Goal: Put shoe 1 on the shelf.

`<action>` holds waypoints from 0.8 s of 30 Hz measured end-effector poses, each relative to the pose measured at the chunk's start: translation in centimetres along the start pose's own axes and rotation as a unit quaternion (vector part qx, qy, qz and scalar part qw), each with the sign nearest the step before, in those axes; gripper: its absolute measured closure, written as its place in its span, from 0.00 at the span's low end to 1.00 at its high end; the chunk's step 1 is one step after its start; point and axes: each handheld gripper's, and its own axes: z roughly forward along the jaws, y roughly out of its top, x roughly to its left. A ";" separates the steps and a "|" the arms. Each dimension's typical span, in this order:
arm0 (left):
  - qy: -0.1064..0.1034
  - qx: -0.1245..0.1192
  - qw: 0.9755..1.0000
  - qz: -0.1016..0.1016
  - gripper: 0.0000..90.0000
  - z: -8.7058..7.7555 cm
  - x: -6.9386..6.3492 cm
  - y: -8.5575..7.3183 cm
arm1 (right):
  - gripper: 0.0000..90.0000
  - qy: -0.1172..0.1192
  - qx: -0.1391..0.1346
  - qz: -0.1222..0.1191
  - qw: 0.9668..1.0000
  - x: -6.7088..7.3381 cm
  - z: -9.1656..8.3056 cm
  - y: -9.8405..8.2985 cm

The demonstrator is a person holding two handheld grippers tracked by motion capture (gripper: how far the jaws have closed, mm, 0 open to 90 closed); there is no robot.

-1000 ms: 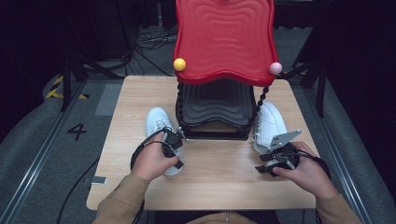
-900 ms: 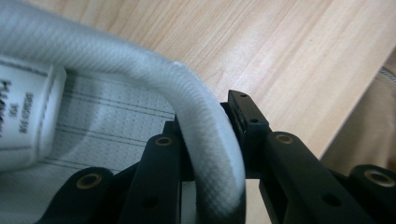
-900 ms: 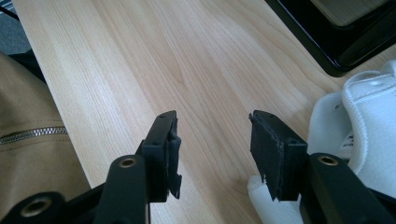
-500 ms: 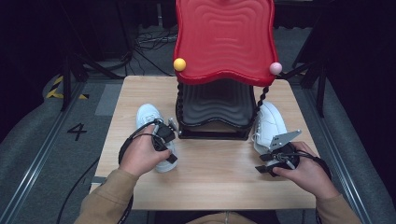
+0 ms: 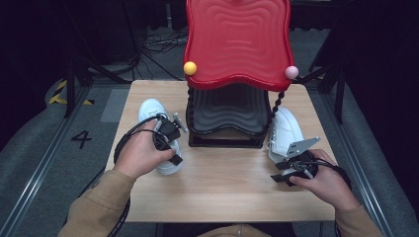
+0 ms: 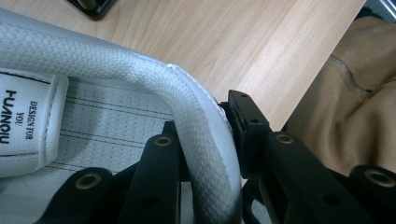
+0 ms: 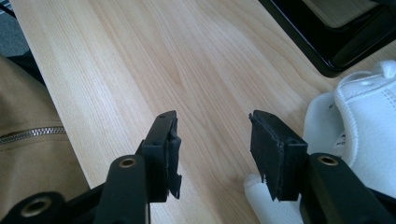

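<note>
A white sneaker point(image 5: 150, 111) is on the left side of the wooden table point(image 5: 222, 192), beside the rack. My left gripper point(image 5: 170, 150) is shut on its heel collar. In the left gripper view one jaw sits inside the sneaker point(image 6: 93, 60) and the other outside, pinching the padded rim at the left gripper point(image 6: 201, 126). A second white sneaker point(image 5: 284, 131) lies at the rack's right. My right gripper point(image 5: 275, 172) rests just in front of it, open. In the right gripper view the right gripper point(image 7: 212, 135) has bare table between its jaws, and that sneaker point(image 7: 369, 121) is to the right.
A two-tier rack stands mid-table: a red wavy top shelf point(image 5: 237, 44) with a yellow ball point(image 5: 189, 68) and a pink ball point(image 5: 291, 72) at its corners, over a black lower shelf point(image 5: 230, 111). The black base corner point(image 7: 336, 51) lies near the right sneaker.
My left hand has risen and shifted left, carrying the left sneaker with it by the heel. The right hand and the right sneaker have stayed put.
</note>
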 end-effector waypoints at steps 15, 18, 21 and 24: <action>0.009 -0.003 0.999 0.032 0.83 -5.6 -1.3 1.4 | 0.59 0.001 -0.001 0.004 1.000 0.0 -0.1 -0.2; 0.015 -0.003 0.999 0.043 0.83 -6.7 -1.5 1.7 | 0.59 0.000 -0.001 0.006 1.000 0.0 -0.2 -0.3; 0.023 -0.004 0.998 0.052 0.83 -7.6 -1.6 2.0 | 0.59 -0.001 -0.002 0.006 1.000 0.0 -0.2 -0.4; 0.027 -0.009 0.998 0.055 0.83 -8.6 -1.6 2.3 | 0.59 -0.001 0.000 0.007 1.000 0.0 -0.2 -0.5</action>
